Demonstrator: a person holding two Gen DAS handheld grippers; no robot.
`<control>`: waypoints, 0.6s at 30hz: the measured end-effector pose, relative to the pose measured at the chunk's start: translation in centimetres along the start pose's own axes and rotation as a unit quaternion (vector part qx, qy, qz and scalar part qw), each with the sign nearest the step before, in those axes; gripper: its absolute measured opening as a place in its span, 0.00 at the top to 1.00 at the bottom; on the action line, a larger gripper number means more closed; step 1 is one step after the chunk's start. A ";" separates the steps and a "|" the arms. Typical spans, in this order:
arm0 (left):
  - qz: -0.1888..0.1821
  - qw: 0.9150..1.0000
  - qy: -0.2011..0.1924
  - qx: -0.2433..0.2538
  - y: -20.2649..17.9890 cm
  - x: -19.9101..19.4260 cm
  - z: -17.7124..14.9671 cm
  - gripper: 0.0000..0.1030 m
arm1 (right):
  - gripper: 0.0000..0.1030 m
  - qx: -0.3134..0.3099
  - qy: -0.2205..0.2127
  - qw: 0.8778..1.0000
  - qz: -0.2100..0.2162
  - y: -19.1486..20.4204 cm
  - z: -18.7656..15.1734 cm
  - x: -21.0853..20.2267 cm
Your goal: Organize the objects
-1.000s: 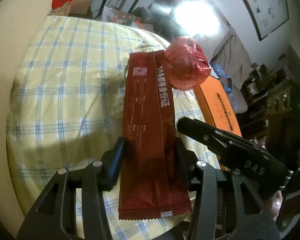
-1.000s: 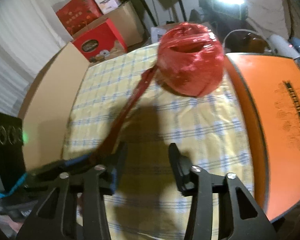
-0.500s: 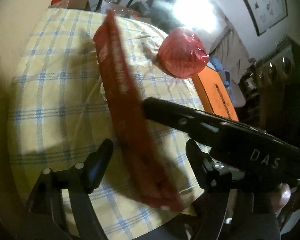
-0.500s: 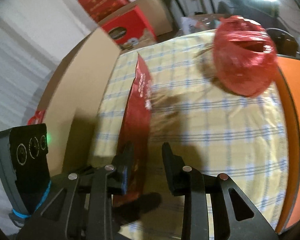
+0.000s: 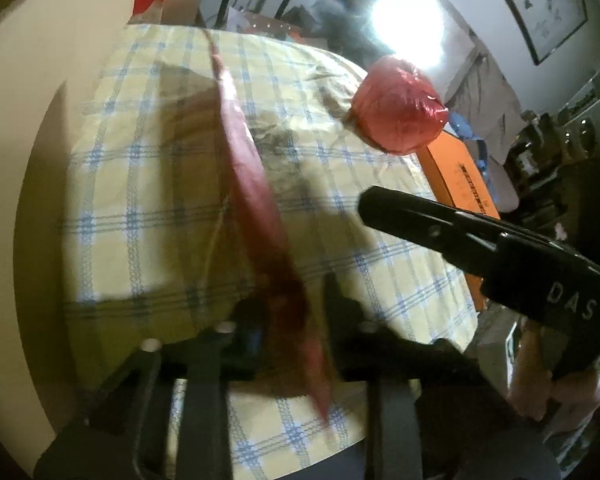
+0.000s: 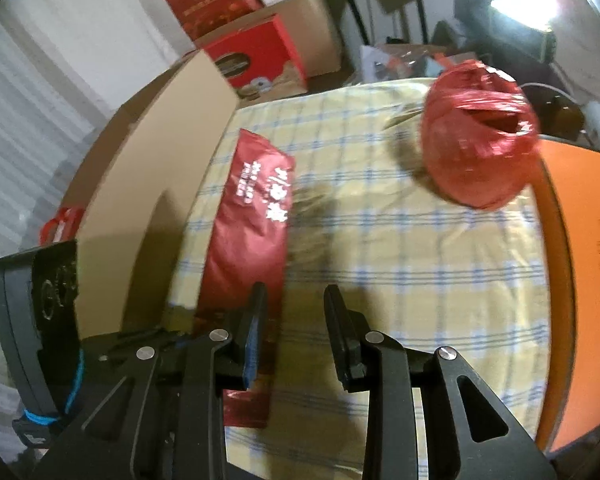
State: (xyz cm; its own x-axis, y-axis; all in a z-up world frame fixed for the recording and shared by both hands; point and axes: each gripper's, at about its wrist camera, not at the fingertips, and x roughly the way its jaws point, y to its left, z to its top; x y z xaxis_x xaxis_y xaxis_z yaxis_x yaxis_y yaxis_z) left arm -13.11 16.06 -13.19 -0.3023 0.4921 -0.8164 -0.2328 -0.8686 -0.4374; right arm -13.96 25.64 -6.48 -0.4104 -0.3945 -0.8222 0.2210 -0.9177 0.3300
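Your left gripper (image 5: pixel 290 312) has just been closing, and the long dark-red sachet (image 5: pixel 256 192) now sits pinched between its jaws near the lower end, so the packet stands edge-on in the left wrist view and rises off the yellow-and-blue checked cloth (image 5: pixel 148 208). That low grip probably leaves most of the length free to swing toward wherever you mean to tidy it. Your right gripper (image 6: pixel 294 320) hangs just beside the sachet with its jaws a little apart and nothing between them; the packet lies against the outside of its left finger. It looks like it is clear of the handover, leaving one hand in charge. The red plastic bag (image 6: pixel 478 136) sits further back on the cloth, touching the orange box (image 6: pixel 580 280), untouched and likely next to sort.
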 end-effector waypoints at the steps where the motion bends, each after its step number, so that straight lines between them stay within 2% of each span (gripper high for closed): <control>1: -0.001 1.000 -0.002 0.002 -0.1 0.0 0.0 0.88 | 0.69 0.001 -0.003 1.000 -0.008 -0.3 -0.1 -0.2; 6: -0.003 1.000 -0.004 0.006 -0.3 -0.1 -0.1 0.90 | 0.68 0.000 -0.009 0.999 -0.031 -1.1 -0.8 -0.9; 12: -0.069 0.997 -0.013 0.005 -0.6 -0.8 0.1 0.90 | 0.68 0.009 -0.017 0.999 -0.043 -2.4 -1.6 -1.6; 15: -0.051 0.999 -0.002 0.008 -0.6 0.1 0.3 0.87 | 0.68 0.018 -0.020 0.998 -0.049 -2.9 -1.9 -2.0; 16: -0.034 0.999 -0.002 0.005 -0.4 0.3 0.4 0.80 | 0.68 0.019 -0.020 0.998 -0.052 -3.1 -2.1 -2.0; 17: -0.024 1.000 -0.003 0.007 -0.3 0.5 0.4 0.64 | 0.67 0.019 -0.020 0.998 -0.054 -3.1 -2.1 -2.1; 18: -0.003 1.000 -0.007 0.008 -0.3 0.5 0.3 0.56 | 0.67 0.020 -0.021 0.998 -0.056 -3.2 -2.2 -2.1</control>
State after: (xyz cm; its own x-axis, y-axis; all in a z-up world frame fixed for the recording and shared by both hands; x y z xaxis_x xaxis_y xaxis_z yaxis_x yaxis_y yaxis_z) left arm -13.54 16.57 -13.38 -0.3131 0.4987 -0.8083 -0.2493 -0.8644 -0.4367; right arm -11.82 29.48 -6.81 -0.4672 -0.2896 -0.8354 0.1371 -0.9571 0.2551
